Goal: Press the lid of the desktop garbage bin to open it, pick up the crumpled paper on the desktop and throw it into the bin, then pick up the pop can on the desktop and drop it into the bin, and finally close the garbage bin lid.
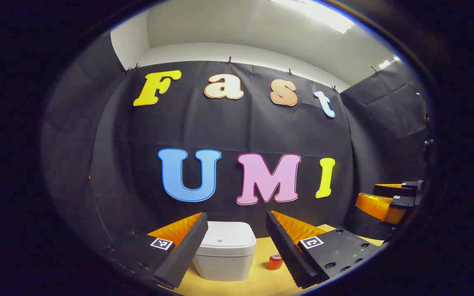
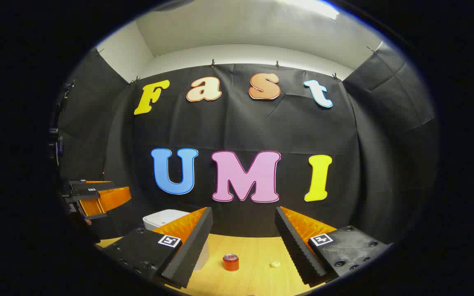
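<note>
Two grippers, both with jaws spread wide and holding nothing. In the left gripper view, the left gripper [image 1: 237,250] frames the white bin [image 1: 225,251] at bottom centre, lid down; the can [image 1: 275,261] stands just right of it. In the right gripper view, the right gripper [image 2: 243,248] frames the can [image 2: 231,262] and the crumpled paper [image 2: 275,264], bottom centre. Step in hand, as judged: opening the lid. Lower one fingertip squarely onto the lid's centre mark and press straight down, so the bin does not slide.
</note>
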Demonstrator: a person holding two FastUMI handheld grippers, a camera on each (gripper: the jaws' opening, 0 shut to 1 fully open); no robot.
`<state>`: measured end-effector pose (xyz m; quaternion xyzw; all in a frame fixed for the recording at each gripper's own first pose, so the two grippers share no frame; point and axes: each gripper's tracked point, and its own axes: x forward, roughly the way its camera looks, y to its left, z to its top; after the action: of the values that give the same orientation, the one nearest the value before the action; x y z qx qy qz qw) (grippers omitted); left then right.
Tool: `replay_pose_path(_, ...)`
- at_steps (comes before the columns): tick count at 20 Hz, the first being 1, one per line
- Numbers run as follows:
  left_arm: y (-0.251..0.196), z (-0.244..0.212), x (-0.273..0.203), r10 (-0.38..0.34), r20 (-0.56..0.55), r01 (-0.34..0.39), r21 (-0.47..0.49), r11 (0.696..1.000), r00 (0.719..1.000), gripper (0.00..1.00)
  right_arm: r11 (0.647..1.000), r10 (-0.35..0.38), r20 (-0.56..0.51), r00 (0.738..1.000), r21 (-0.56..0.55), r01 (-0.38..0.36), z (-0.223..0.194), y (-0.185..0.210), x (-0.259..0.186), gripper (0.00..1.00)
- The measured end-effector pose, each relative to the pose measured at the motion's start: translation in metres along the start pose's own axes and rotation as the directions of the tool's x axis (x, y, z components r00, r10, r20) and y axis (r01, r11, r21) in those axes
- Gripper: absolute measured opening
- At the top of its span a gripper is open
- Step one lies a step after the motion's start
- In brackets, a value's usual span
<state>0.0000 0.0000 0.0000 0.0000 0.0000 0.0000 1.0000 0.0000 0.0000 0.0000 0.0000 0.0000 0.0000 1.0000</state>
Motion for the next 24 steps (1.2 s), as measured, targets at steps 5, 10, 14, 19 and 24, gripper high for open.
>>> replay_pose_path(5,0.005,0.003,0.006,0.003,-0.006,-0.003,-0.011,1.0,1.0,0.96,1.0,-0.015,-0.001,1.0,0.009,0.015,0.001,-0.007,0.0,0.98)
replay_pose_path(10,0.007,0.002,0.011,-0.007,-0.014,0.007,0.004,1.0,1.0,0.96,1.0,-0.014,-0.002,1.0,0.007,0.014,0.001,-0.008,-0.002,0.98)
replay_pose_path(14,0.005,-0.002,0.014,-0.012,-0.024,0.011,-0.018,1.0,1.0,0.96,1.0,-0.016,0.003,1.0,0.001,0.016,0.004,-0.009,-0.003,0.98)
replay_pose_path(19,0.004,-0.002,0.021,-0.025,-0.031,0.024,-0.023,0.999,0.999,0.96,0.999,-0.021,0.008,1.0,0.039,0.021,0.009,-0.008,-0.001,0.97)
replay_pose_path(24,0.006,-0.003,0.034,-0.027,-0.041,0.025,-0.036,0.999,0.999,0.96,0.999,-0.027,0.016,0.999,0.036,0.027,0.01,-0.008,0.003,0.98)
